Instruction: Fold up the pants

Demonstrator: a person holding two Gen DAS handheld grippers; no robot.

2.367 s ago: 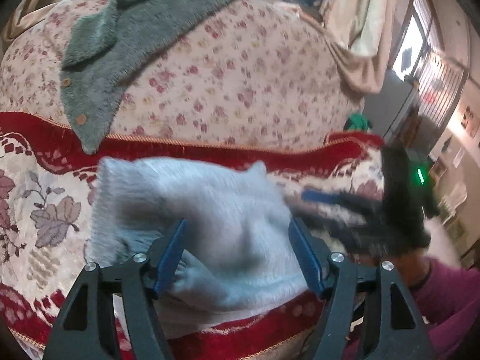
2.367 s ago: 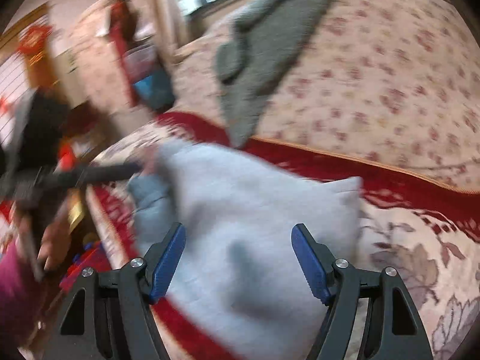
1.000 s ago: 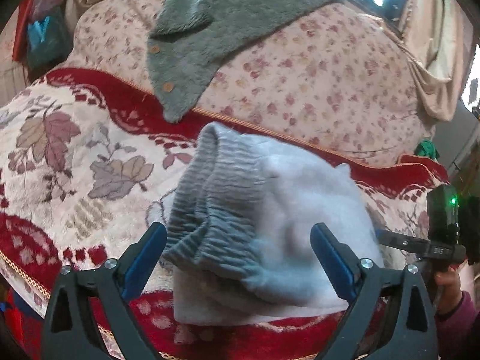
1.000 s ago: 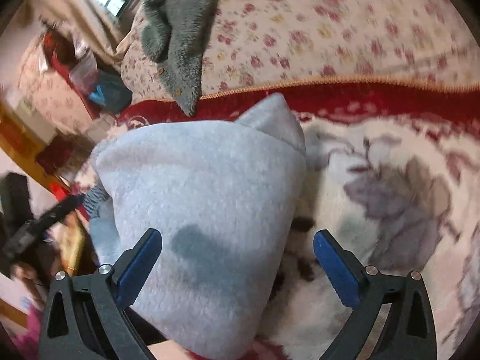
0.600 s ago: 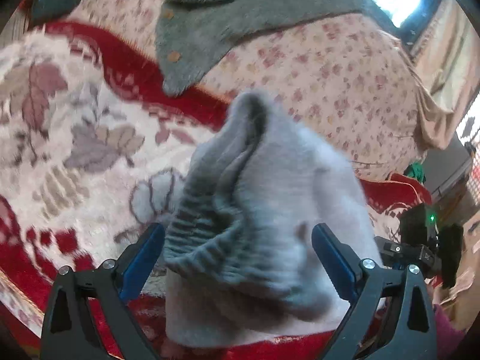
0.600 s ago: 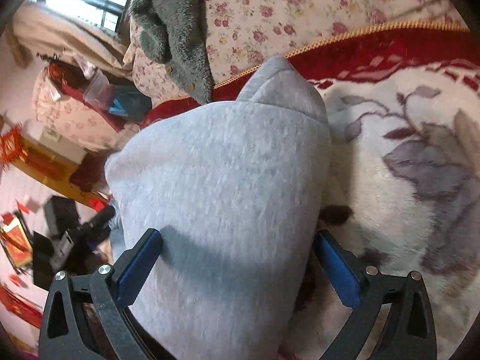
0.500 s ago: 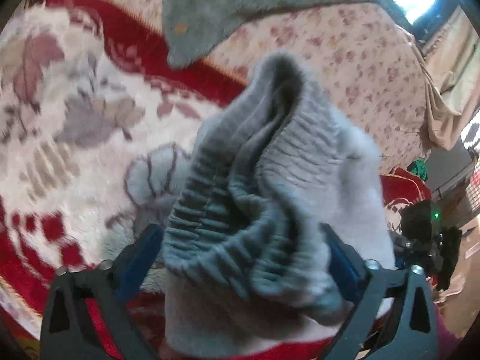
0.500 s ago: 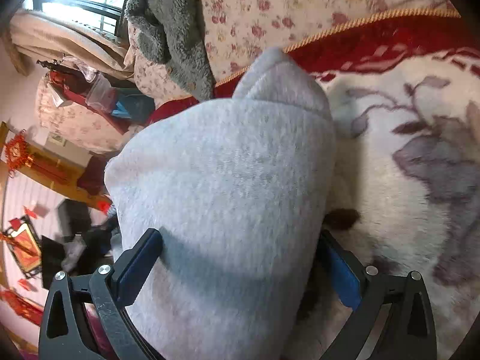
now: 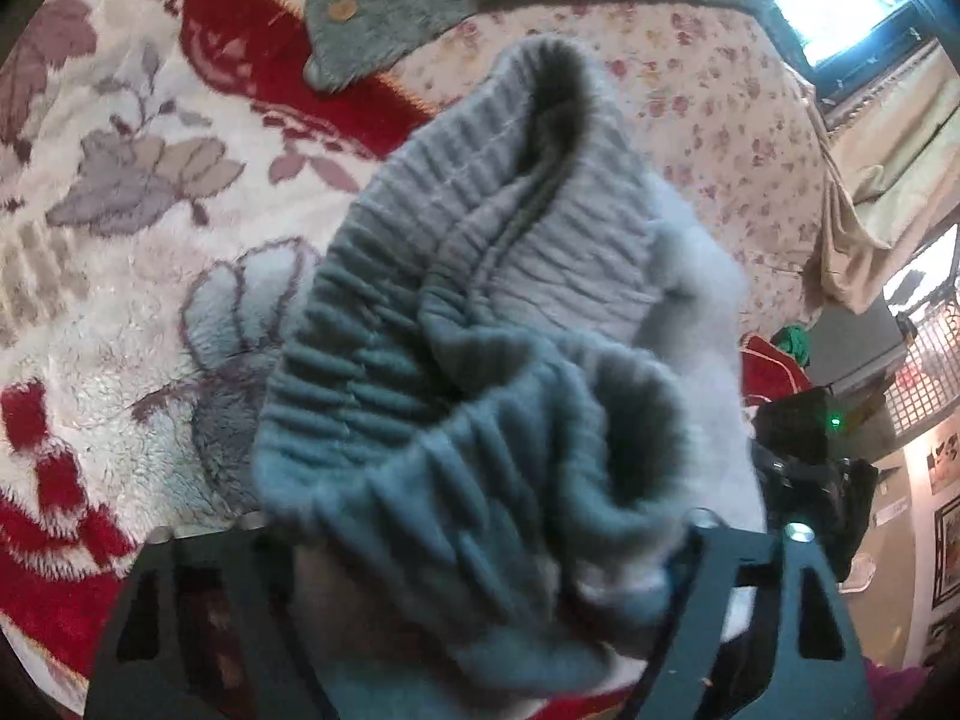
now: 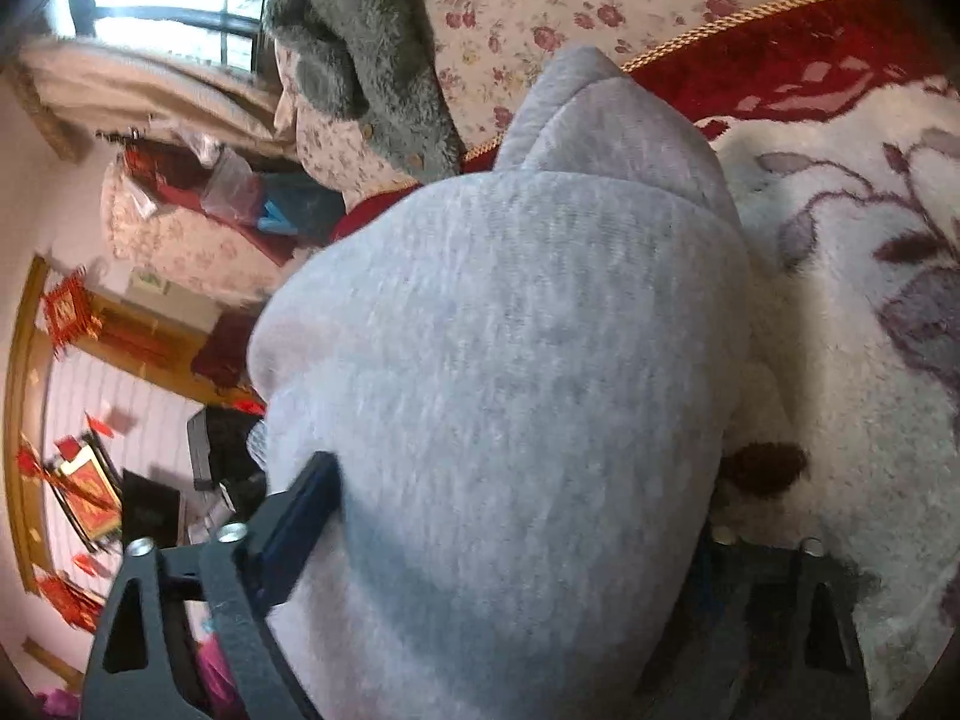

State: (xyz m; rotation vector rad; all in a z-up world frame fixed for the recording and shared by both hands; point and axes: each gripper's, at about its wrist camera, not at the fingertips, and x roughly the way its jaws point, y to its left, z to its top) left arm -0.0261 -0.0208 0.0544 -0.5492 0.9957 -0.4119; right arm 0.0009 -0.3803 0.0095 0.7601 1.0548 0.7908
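The grey fleece pants (image 9: pixel 480 360) lie bunched on the sofa seat, their ribbed waistband or cuff end bulging up toward the left wrist camera. My left gripper (image 9: pixel 480 588) straddles that ribbed end, which fills the gap between the jaws and hides the fingertips. In the right wrist view the smooth folded bulk of the pants (image 10: pixel 510 390) fills the gap of my right gripper (image 10: pixel 510 540). Its left finger (image 10: pixel 300 516) presses the fabric's side; the right finger is hidden under cloth.
A red and white floral blanket (image 9: pixel 108 252) covers the seat. A grey fuzzy buttoned garment (image 9: pixel 420 6) hangs over the flowered backrest (image 9: pixel 720 138). The other gripper's body (image 9: pixel 804 438) shows at the right. A cluttered room (image 10: pixel 108 420) lies past the seat's edge.
Both grippers have pushed in onto the pants, which now fill both views. The ribbed end has been pushed up and bunched. The jaws of both grippers have narrowed around the fabric.
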